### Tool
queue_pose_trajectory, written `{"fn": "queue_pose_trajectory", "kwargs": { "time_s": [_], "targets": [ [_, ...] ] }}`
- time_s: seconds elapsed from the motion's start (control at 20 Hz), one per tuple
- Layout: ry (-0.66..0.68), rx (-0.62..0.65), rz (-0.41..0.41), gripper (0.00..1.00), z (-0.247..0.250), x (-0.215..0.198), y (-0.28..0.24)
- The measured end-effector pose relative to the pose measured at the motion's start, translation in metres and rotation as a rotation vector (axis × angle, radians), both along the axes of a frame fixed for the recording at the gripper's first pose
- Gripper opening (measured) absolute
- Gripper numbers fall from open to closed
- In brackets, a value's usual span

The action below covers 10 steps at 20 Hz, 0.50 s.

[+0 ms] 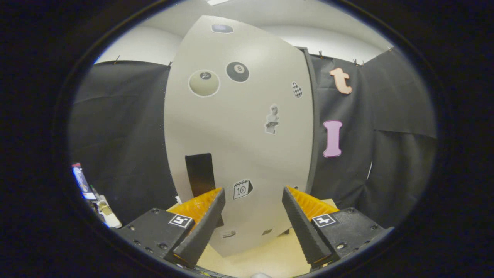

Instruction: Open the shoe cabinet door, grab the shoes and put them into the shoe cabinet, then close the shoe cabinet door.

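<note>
The hand-held gripper [252,193] gapes, gripping nothing, before the shoe cabinet door [239,135] (stickered, shut), dark handle [200,173] just ahead.

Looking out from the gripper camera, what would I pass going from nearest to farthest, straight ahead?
The open gripper, nothing between its fingers → pale floor → the shoe cabinet door, shut and stickered, with a dark handle slot → the black cloth wall behind it.

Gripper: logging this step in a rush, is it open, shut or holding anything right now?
Gripper: open, holding nothing; its fingers point at the closed cabinet door, spread apart just short of it.
</note>
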<state>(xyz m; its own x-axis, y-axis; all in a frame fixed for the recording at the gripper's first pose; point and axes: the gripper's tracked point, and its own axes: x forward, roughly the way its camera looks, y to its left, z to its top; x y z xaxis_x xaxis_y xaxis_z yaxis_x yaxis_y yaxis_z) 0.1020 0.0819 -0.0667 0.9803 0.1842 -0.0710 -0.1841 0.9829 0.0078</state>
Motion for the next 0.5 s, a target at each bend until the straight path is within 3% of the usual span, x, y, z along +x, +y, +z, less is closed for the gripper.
{"fn": "queue_pose_trajectory", "kwargs": {
  "time_s": [0.5],
  "targets": [
    [0.003,-0.005,0.011,0.98,0.001,-0.003,0.018]
  ]
}}
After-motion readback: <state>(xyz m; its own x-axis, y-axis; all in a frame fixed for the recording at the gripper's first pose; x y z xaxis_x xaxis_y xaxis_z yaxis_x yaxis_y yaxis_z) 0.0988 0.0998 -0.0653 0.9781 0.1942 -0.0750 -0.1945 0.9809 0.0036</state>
